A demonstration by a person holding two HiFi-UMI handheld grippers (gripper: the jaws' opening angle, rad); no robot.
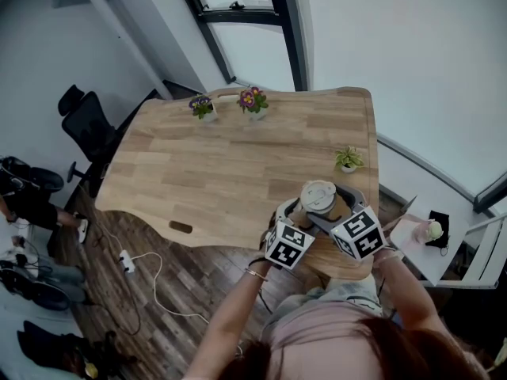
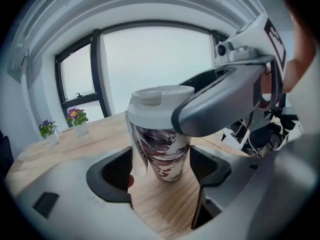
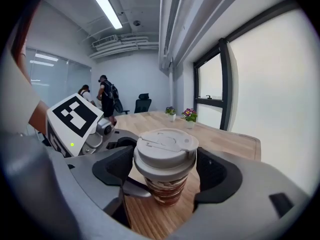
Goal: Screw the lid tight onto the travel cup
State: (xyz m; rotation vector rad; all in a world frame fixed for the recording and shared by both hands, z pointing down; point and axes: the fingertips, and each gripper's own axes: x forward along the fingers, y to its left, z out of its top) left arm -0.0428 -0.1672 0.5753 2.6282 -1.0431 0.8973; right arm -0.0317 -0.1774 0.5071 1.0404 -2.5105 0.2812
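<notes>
A travel cup with a dark red pattern (image 2: pixel 162 154) stands upright on the wooden table (image 1: pixel 222 172), near its front right edge. A white lid (image 3: pixel 165 149) sits on top of the cup (image 1: pixel 318 196). My left gripper (image 2: pixel 162 173) is shut on the cup's body, with both black pads against its sides. From the other side my right gripper (image 3: pixel 166 171) is shut on the lid, its jaws pressed against the rim. In the left gripper view, one grey finger (image 2: pixel 220 104) of the right gripper crosses in front of the lid.
A small green plant (image 1: pixel 347 159) stands just behind the cup. Two flower pots (image 1: pixel 202 106) (image 1: pixel 253 100) sit at the table's far edge. An office chair (image 1: pixel 87 125) and floor cables (image 1: pixel 127 260) lie to the left. Two people (image 3: pixel 106 104) stand far back in the room.
</notes>
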